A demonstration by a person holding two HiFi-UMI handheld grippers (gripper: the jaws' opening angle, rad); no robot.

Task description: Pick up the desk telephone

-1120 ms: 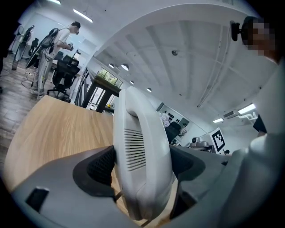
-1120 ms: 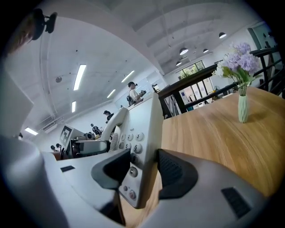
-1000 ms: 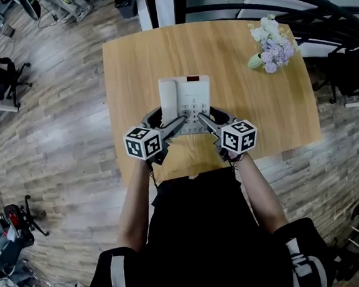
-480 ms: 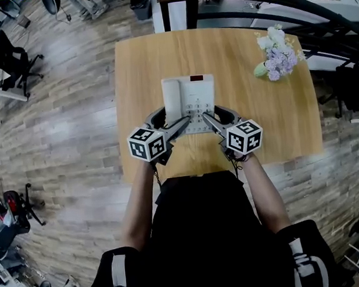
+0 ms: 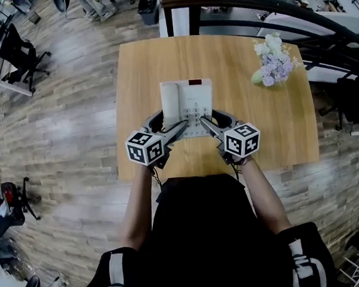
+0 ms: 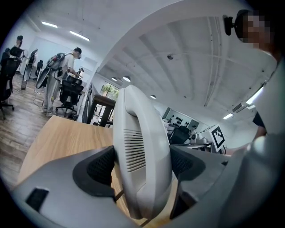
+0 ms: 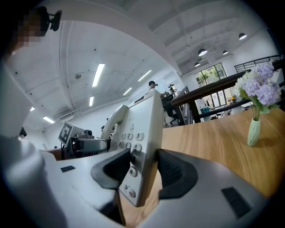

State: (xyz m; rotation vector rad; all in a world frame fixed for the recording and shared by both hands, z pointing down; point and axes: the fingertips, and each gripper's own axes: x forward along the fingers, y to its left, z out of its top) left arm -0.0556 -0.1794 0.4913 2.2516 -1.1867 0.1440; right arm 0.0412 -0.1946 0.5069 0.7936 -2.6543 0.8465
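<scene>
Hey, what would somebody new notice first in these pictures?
The white phone at the middle of the wooden table, gripped from both sides: the left gripper has its jaws shut on the handset side, the right gripper on the keypad edge. Next, the vase of pale flowers near the table's far right corner.

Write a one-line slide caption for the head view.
Left gripper and right gripper clamp the white desk telephone at its sides; wooden table below.

The person wears black clothing [image 5: 203, 231]. The left hand-held gripper [image 5: 175, 124] and right hand-held gripper [image 5: 206, 121] are grey with dark pads. Each bears a cube [image 5: 145, 147] of black-and-white square markers.
</scene>
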